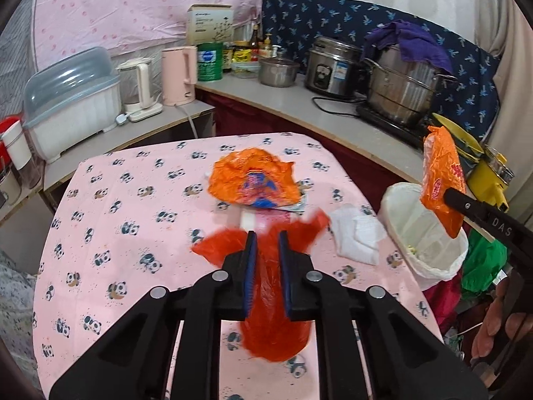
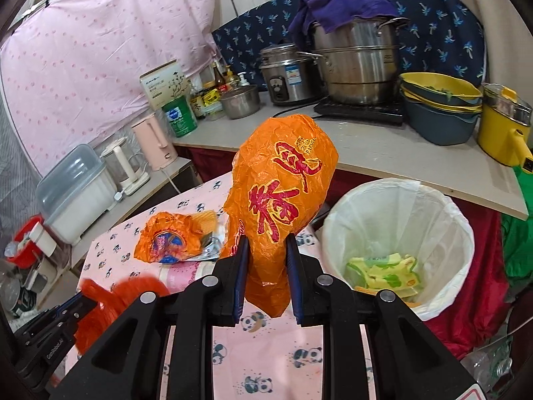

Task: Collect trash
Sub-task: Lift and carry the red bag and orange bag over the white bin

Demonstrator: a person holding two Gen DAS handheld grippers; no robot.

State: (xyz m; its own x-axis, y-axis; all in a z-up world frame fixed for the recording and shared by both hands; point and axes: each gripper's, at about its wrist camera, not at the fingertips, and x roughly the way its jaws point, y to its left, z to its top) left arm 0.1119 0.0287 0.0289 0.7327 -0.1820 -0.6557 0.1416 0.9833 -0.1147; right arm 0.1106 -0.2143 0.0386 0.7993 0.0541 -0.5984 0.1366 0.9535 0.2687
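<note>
Crinkled orange bag (image 2: 283, 200), glossy red bag (image 1: 273, 300)

Left hand-held gripper (image 1: 266, 246) clamped tight, right hand-held gripper (image 2: 266, 250) clamped too, both angled down

A crinkled, glossy orange plastic wrapper (image 2: 283, 200) and a thin, translucent red plastic bag (image 1: 273, 303) are seen. Beside the table's matt pink panda-print cloth (image 1: 133, 233), a white bin (image 2: 398, 250) is lined with filmy plastic.
</note>
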